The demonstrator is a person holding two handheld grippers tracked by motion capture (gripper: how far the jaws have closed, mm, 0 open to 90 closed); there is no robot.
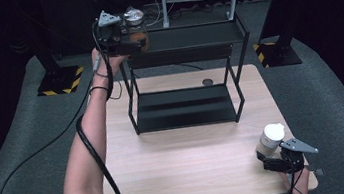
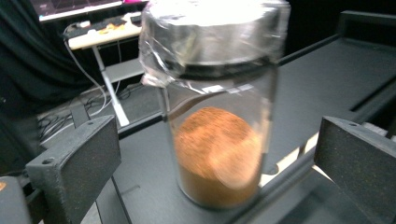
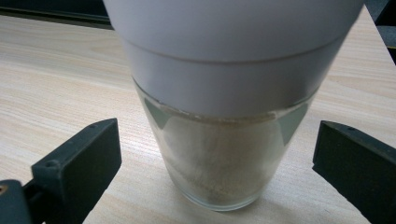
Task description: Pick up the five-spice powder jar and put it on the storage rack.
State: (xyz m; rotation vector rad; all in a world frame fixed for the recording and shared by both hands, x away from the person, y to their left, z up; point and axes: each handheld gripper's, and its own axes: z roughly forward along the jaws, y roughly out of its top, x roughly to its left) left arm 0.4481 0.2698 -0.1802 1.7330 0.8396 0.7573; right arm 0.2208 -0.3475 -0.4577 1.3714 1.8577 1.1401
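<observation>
item one: glass jar of orange-brown powder, silver lid wrapped in clear film, standing at the far left end of the black shelf rack's top shelf. my left tool has its jaws apart, one on each side of the jar, not touching. likely rigid, smooth, breakable, middling weight; best taken low on the glass, below the slippery film.

item two: glass jar with white cap, pale powder, on the tabletop at the near right corner. my right tool flanks it, jaws apart. top-heavy, i judge; grip the glass body.

obstruction: rack rim and uprights near the left jar.
</observation>
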